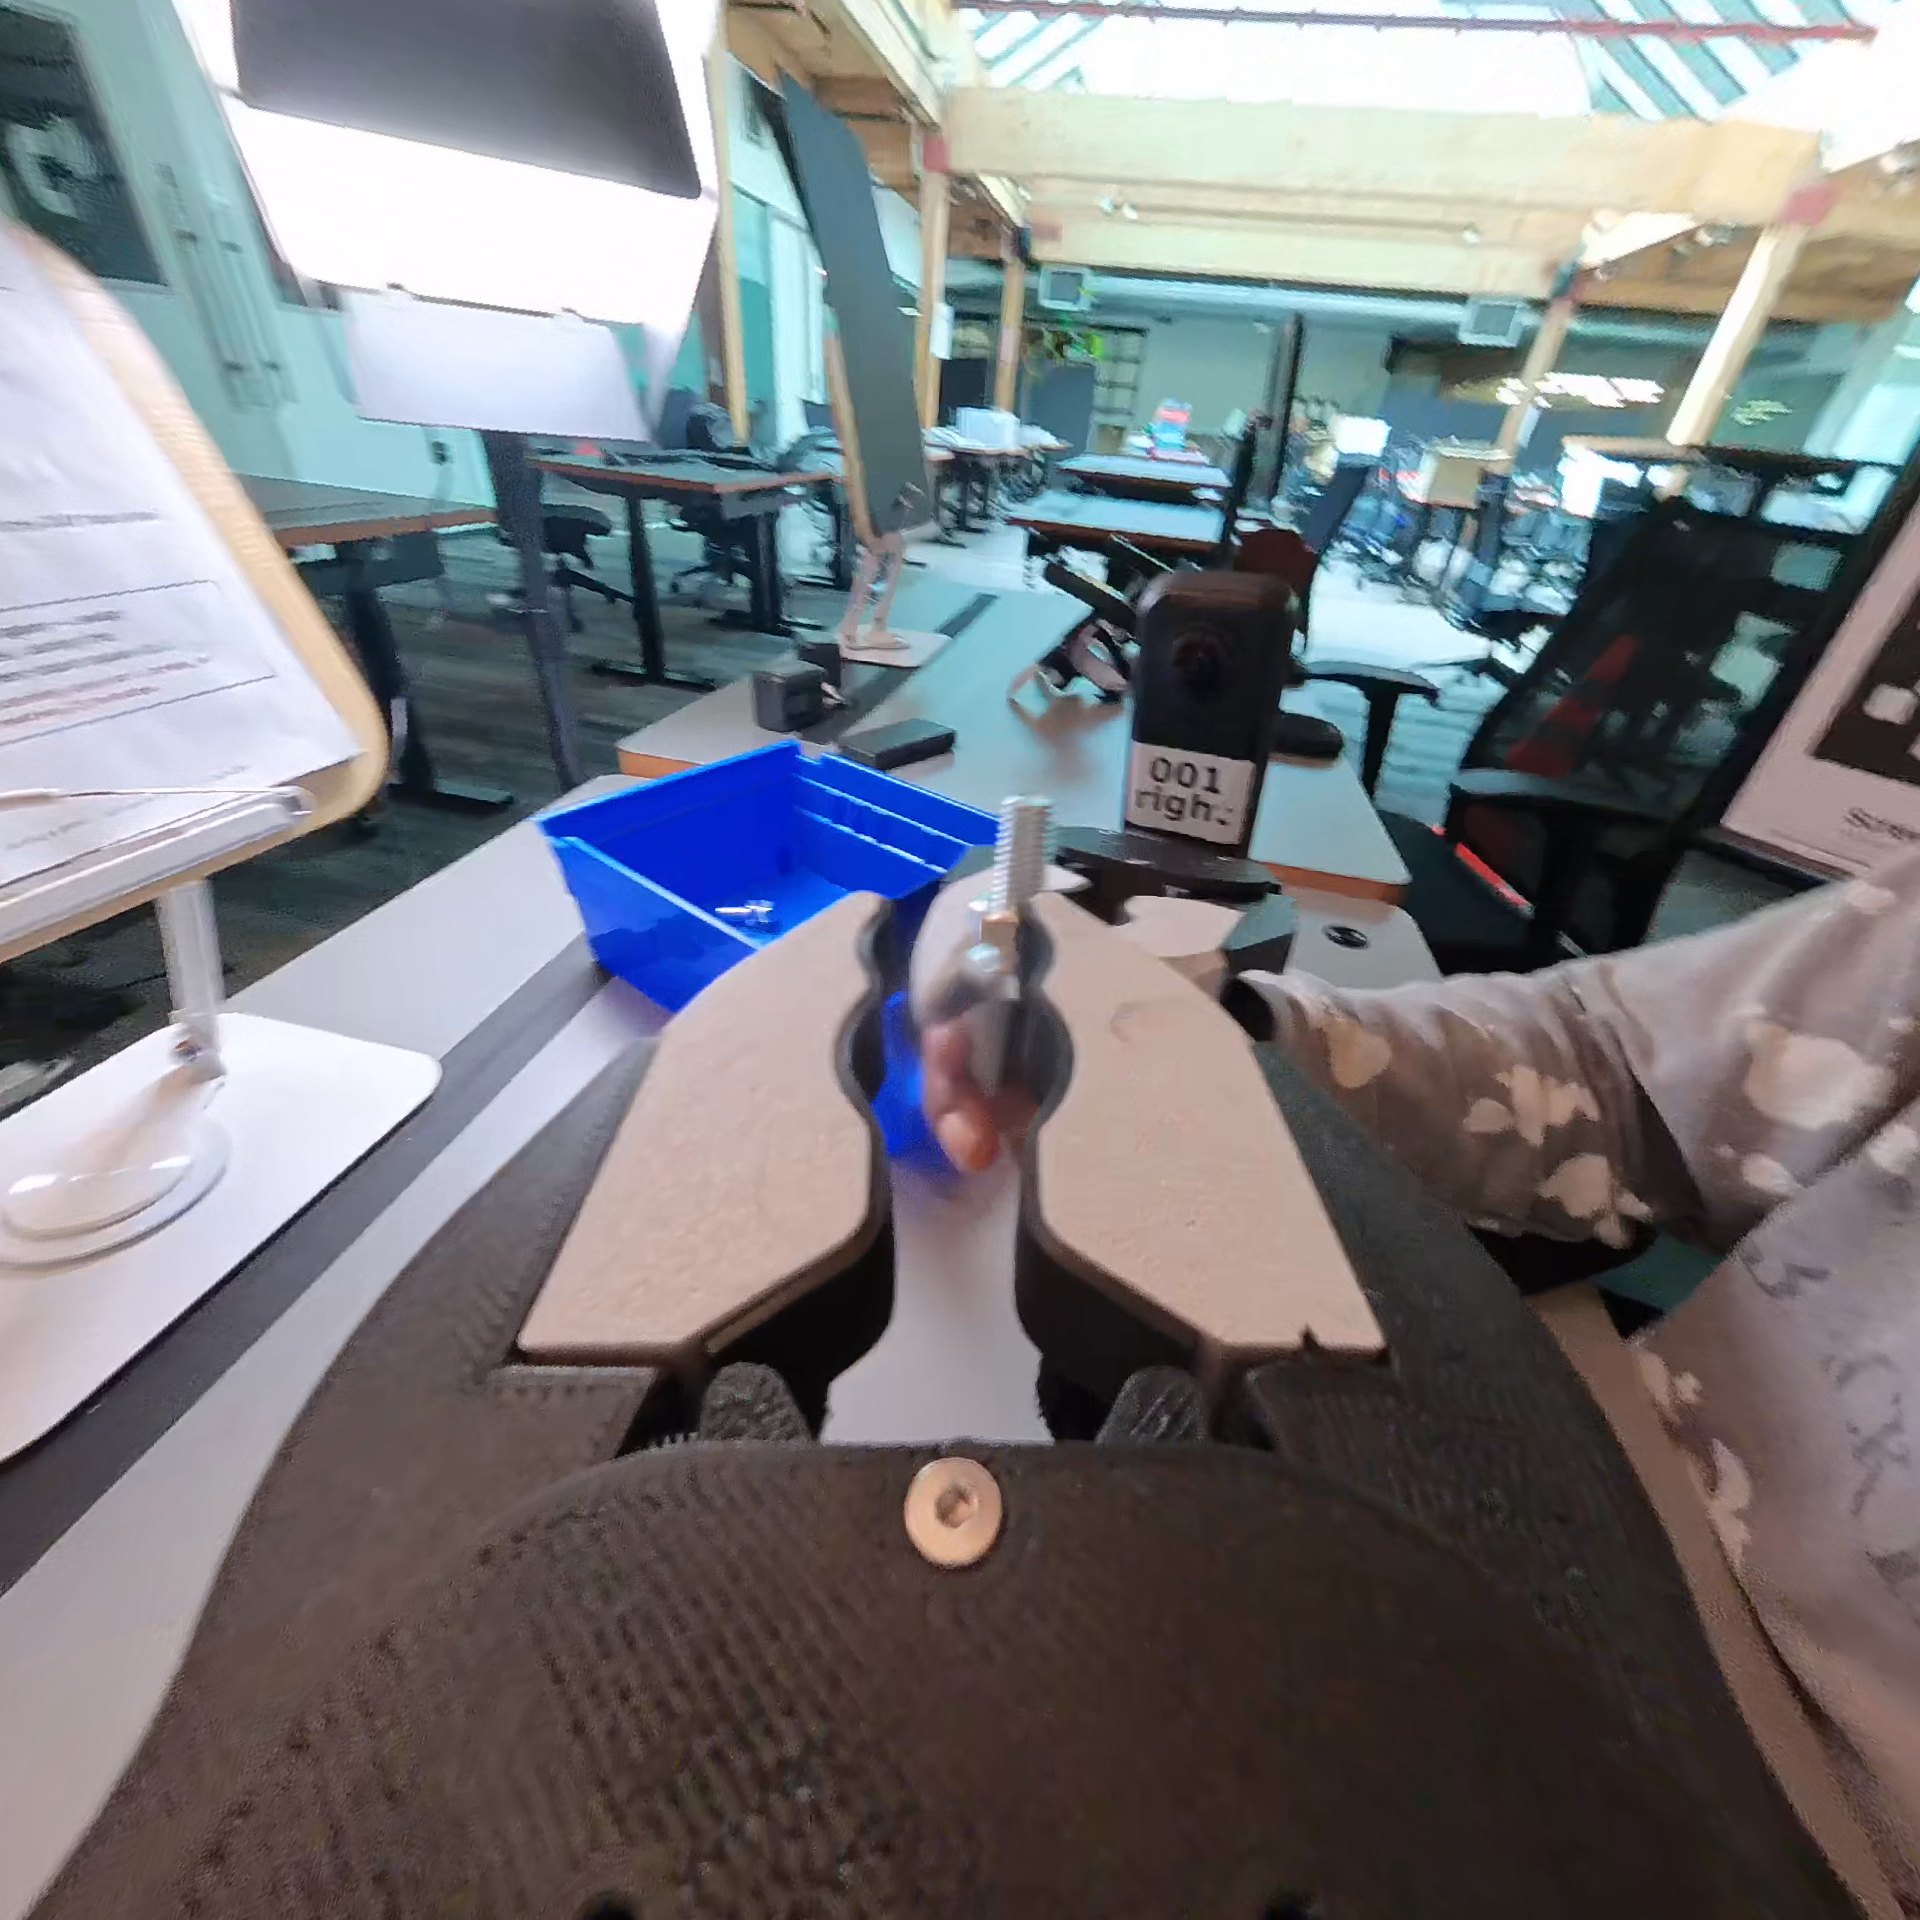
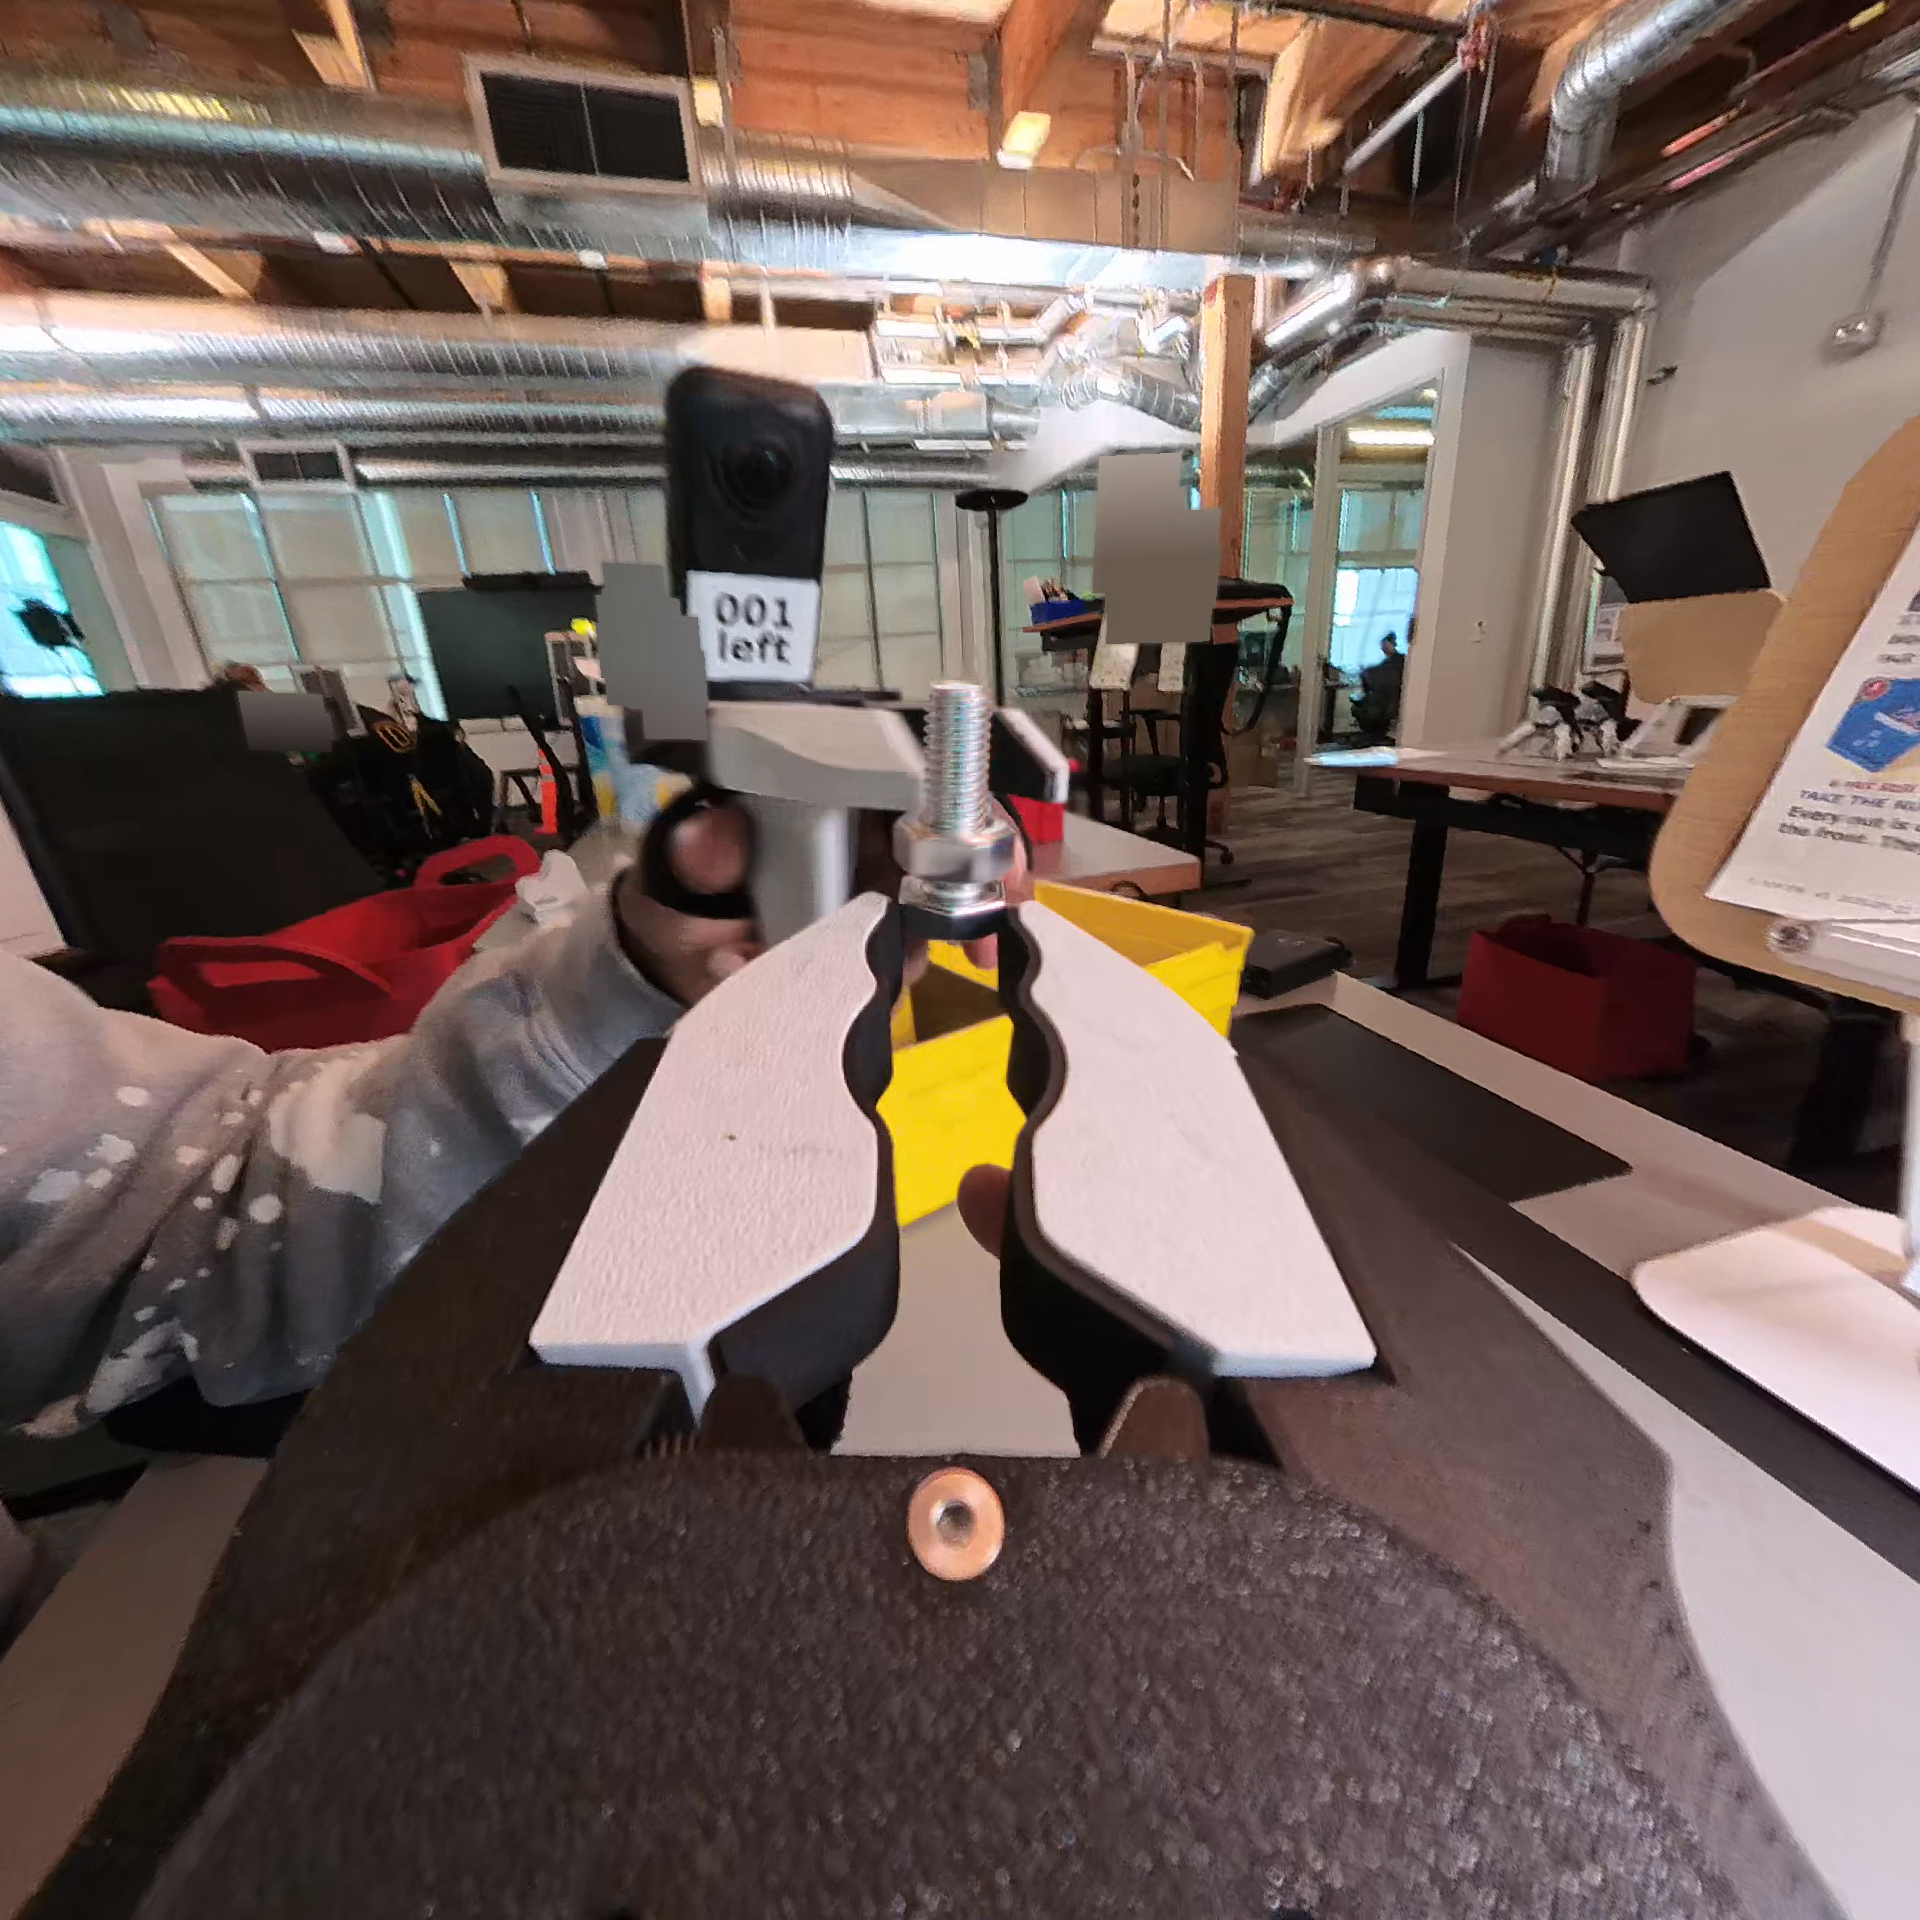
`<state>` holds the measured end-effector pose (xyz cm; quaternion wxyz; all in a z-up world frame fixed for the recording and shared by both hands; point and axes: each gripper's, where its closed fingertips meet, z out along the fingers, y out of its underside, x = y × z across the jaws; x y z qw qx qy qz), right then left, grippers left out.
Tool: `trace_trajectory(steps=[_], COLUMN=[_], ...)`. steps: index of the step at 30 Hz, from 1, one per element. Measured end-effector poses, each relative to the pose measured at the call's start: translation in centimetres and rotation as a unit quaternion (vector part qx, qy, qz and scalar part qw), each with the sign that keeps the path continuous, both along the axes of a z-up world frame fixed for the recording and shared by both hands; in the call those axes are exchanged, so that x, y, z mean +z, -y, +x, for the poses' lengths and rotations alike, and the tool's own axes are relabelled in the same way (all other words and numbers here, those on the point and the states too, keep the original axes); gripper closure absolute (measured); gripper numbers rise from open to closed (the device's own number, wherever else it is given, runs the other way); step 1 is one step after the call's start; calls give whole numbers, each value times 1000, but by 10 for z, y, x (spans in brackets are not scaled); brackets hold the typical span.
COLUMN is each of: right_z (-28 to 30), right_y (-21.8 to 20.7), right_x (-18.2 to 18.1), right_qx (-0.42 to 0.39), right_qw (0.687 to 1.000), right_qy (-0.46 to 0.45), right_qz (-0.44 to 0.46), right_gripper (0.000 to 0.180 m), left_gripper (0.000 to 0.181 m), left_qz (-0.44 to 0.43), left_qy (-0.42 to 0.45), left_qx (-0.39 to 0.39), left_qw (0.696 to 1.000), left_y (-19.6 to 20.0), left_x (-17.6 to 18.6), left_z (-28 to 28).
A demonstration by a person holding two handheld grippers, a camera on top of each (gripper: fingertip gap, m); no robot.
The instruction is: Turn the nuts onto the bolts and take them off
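Right gripper (image 2: 951, 920) jaws are nearly closed, pinching the head end of an upright bolt (image 2: 958, 764) with a nut (image 2: 954, 844) threaded just above. Only this view shows the yellow bin (image 2: 1174, 951) on the worktop (image 2: 1714, 1621). Left gripper (image 1: 966, 914) jaws stand slightly apart around the blurred bolt; whether they grip is unclear. Only there appears the blue bin (image 1: 665, 862).
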<state>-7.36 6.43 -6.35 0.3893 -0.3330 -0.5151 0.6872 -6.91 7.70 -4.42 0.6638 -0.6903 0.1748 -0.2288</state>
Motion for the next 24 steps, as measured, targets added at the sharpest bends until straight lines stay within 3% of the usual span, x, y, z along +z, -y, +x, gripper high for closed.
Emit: trace_trajectory(steps=[3,11,16,20,24], right_z=[6,-7,-5,22,60], right_y=[-4,-13,-71,-178,-302], right_x=[10,-7,-15,-29,-91], right_qx=[11,-34,-144,-284,-402], right_qw=[1000,998,982,933,815], right_qy=[-13,41,114,213,409], right_qz=[-20,13,51,53,86], right_gripper=[162,162,162,162,162], left_gripper=[164,158,162,162,163], left_qz=[-3,-2,-9,0,7], left_qy=[-35,-20,-27,-30,-36], left_qx=[54,11,40,70,92], left_qw=[998,1000,999,997,995], left_y=[-4,-3,-4,-2,-1], left_x=[-6,-7,-8,-2,4], left_z=[-22,-4,-14,-25,-34])
